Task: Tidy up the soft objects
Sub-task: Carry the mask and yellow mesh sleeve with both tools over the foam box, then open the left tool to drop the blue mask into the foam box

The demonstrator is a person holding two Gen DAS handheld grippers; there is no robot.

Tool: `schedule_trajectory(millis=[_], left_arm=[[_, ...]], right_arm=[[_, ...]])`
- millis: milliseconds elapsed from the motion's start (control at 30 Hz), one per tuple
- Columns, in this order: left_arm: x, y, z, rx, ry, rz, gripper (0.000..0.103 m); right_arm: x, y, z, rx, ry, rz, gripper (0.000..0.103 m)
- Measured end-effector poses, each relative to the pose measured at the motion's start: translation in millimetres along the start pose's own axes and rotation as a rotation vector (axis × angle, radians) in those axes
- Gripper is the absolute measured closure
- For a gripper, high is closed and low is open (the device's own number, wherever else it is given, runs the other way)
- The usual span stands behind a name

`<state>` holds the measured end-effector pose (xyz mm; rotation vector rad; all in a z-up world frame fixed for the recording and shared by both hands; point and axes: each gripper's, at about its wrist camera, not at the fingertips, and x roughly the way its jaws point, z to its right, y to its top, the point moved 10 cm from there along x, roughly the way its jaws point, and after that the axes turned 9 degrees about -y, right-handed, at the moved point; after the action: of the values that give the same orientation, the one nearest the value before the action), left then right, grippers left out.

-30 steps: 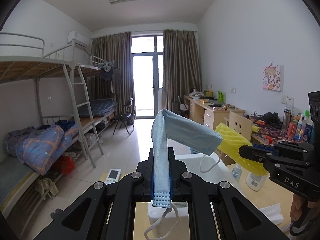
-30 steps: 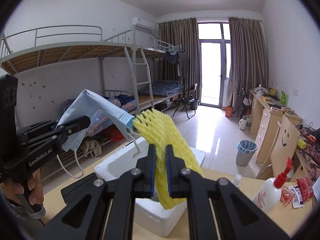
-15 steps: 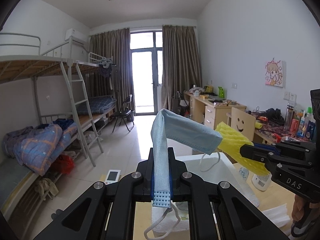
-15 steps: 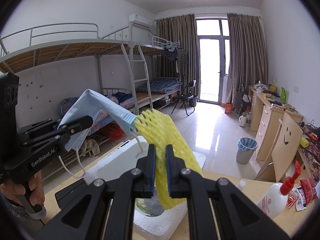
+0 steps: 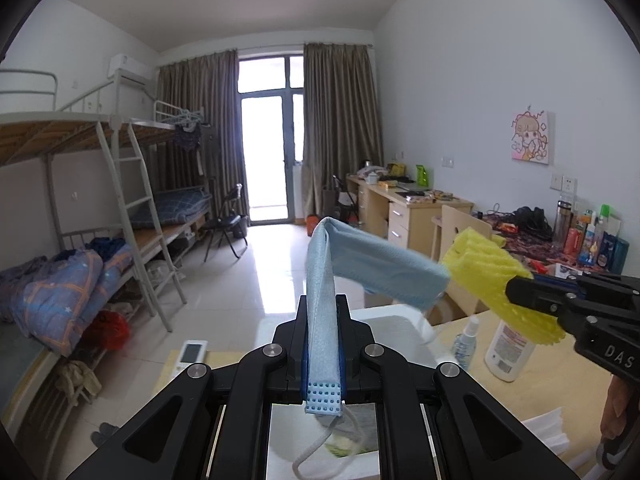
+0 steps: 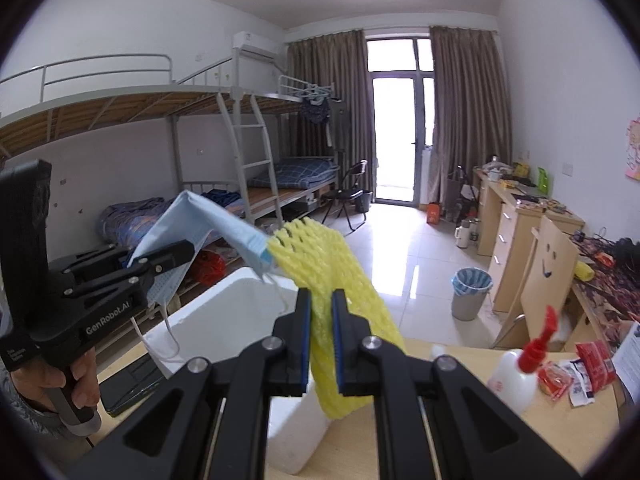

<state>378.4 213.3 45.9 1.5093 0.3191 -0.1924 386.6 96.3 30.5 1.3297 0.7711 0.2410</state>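
My left gripper [image 5: 323, 344] is shut on a light blue face mask [image 5: 372, 264], which bends over to the right; its ear loop hangs below. My right gripper [image 6: 320, 344] is shut on a yellow foam net sleeve [image 6: 332, 272]. Both are held in the air above an open white foam box [image 6: 224, 320] on the wooden table. The mask's free end [image 6: 240, 236] touches the top of the yellow sleeve. In the left wrist view the right gripper [image 5: 516, 292] comes in from the right with the sleeve [image 5: 488, 268].
On the table [image 6: 560, 432] stand a white bottle with a red pump [image 6: 516, 380], snack packets [image 6: 576, 372], a small spray bottle [image 5: 466, 340] and a lotion bottle [image 5: 510, 352]. A dark flat object [image 6: 132, 380] lies left of the box. Bunk beds [image 5: 80, 240] stand on the left.
Both grippers have kept their hold. The views have shifted and the foam box now shows open from above beneath the two held objects.
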Motion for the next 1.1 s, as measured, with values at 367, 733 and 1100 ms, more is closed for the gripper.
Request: schedule_trajectory(millis=[367,733,1100], left_arm=[[11,-5,-2,-0.015,-0.008,-0.032,0.093],[23,-16,-4,-0.012,-0.016,-0.076,0.093],[19,-16,-10,-0.038,0.028,-0.060,0.012]], right_arm=[[6,-4,5,0.023,-0.001,-0.008,0.091],[5,-2,6,0.034,-0.003,-0.009,0.091],[2,-3,7,0.036,-0.003,-0.008,0.091]])
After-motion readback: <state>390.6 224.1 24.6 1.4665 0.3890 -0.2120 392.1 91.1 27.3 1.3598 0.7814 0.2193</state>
